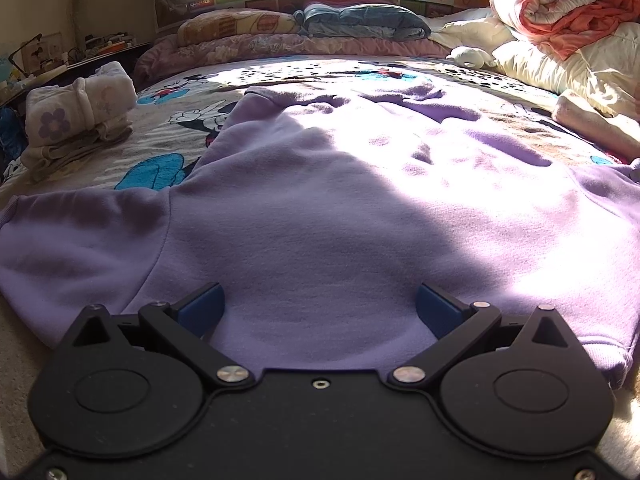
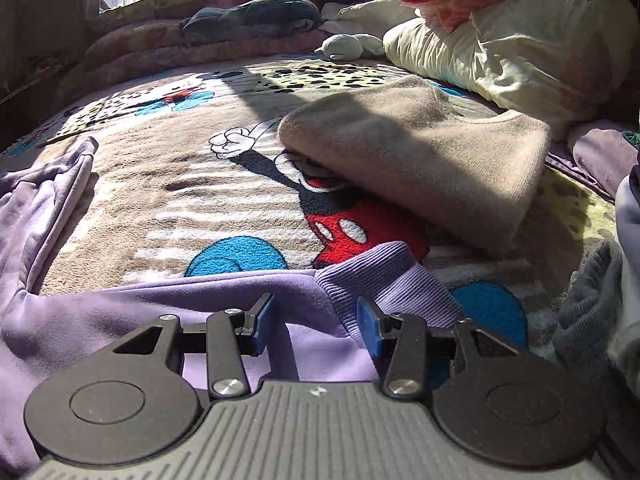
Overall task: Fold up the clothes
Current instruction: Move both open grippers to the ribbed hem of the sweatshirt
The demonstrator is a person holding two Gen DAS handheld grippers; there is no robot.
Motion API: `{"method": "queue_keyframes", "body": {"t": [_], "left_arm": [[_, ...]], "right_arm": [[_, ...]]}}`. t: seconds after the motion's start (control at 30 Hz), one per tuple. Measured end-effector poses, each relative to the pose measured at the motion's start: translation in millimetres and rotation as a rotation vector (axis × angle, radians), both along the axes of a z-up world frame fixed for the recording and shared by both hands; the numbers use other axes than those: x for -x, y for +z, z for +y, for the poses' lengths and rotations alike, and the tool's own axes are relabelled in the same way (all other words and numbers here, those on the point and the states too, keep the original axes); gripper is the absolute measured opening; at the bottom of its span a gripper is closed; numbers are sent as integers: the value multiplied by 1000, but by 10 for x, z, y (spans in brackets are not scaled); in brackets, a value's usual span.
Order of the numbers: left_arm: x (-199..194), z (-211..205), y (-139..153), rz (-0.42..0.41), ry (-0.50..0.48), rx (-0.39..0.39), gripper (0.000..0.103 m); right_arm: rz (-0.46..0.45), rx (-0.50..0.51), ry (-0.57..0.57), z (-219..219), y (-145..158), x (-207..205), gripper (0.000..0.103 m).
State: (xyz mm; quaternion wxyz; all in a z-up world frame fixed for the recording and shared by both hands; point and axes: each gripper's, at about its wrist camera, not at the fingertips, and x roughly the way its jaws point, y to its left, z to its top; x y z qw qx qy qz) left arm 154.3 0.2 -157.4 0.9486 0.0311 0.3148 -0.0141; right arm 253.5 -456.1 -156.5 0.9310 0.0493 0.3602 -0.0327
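my left gripper gapes wide over the lilac sweatshirt; right gripper narrower, unclamped, fingers straddling its ribbed cuff

Lilac sweatshirt spread flat on the cartoon blanket, sleeve out sideways, ribbed cuff lying rumpled

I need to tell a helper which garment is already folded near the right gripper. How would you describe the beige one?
On the cartoon-print blanket covering the bed, look past the lilac sweatshirt toward the cream duvet. The beige sweater lies folded there as a thick rectangular pad, the only plain tan, fuzzy piece.
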Motion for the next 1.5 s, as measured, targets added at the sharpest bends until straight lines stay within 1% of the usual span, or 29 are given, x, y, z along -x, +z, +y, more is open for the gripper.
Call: {"method": "queue_keyframes", "body": {"t": [0.03, 0.07, 0.1, 0.13, 0.2, 0.23, 0.33, 0.43, 0.5, 0.67, 0.73, 0.8, 0.9, 0.93, 0.97, 1.03, 1.1, 1.17, 1.23, 1.33, 1.43, 1.5], "left_arm": [[-1, 0, -2, 0, -1, 0, 103], [-4, -1, -2, 0, -1, 0, 103], [-6, -3, -2, 0, -1, -1, 103], [-8, -4, -2, 1, -2, -1, 103], [-16, -5, -2, 3, -2, 0, 103], [-20, -6, -2, 4, -2, 0, 103], [-20, -11, 0, 4, -2, -2, 103], [-23, -13, 0, 3, -2, -3, 103], [-25, -14, -1, 2, -2, -5, 103], [-22, -13, -1, 0, -1, -5, 103], [-23, -16, 1, 0, 0, -5, 103], [-17, -11, 2, -2, -1, -3, 103], [12, 0, 4, -4, -3, 1, 103], [27, 2, 7, -5, -3, 1, 103], [40, 3, 9, -6, -5, 2, 103], [72, 8, 12, -9, -7, 2, 103], [118, 16, 14, -12, -11, 1, 103], [173, 22, 27, -12, -17, -5, 103], [228, 20, 58, -6, -27, -10, 103], [290, 99, 52, -2, -15, -13, 103], [350, 188, 39, 2, -1, -15, 103], [391, 248, 31, 5, 9, -16, 103]], "right_arm": [[3, 11, -3, -10, -13, -74, 47], [9, 47, 7, 15, -25, -137, 50], [13, 61, 8, 25, -31, -171, 54], [16, 63, 3, 19, -30, -198, 55], [26, 68, -15, -14, 0, -219, 65], [22, 72, -25, -11, 27, -204, 65], [-16, 100, -35, 87, 155, -78, 64], [-78, 63, 20, 332, 306, 136, 64], [-105, 26, 83, 589, 383, 283, 63], [-143, -58, 298, 1451, 538, 658, 61], [-173, -53, 390, 1823, 548, 873, 53], [-191, -43, 458, 2058, 509, 1044, 46], [-102, -9, 480, 2224, 235, 1167, 45], [-87, 13, 463, 2176, 75, 1215, 45], [-135, -33, 445, 2068, 14, 1298, 46], [-149, -51, 394, 1988, 26, 1389, 46], [-143, 10, 379, 2053, 77, 1470, 46], [-140, 9, 361, 2059, 112, 1525, 46], [-159, 6, 351, 2086, 195, 1594, 46], [-213, -6, 399, 2219, 288, 1692, 46], [-240, 1, 461, 2431, 298, 1760, 46], [-224, 12, 488, 2550, 198, 1810, 46]]}}
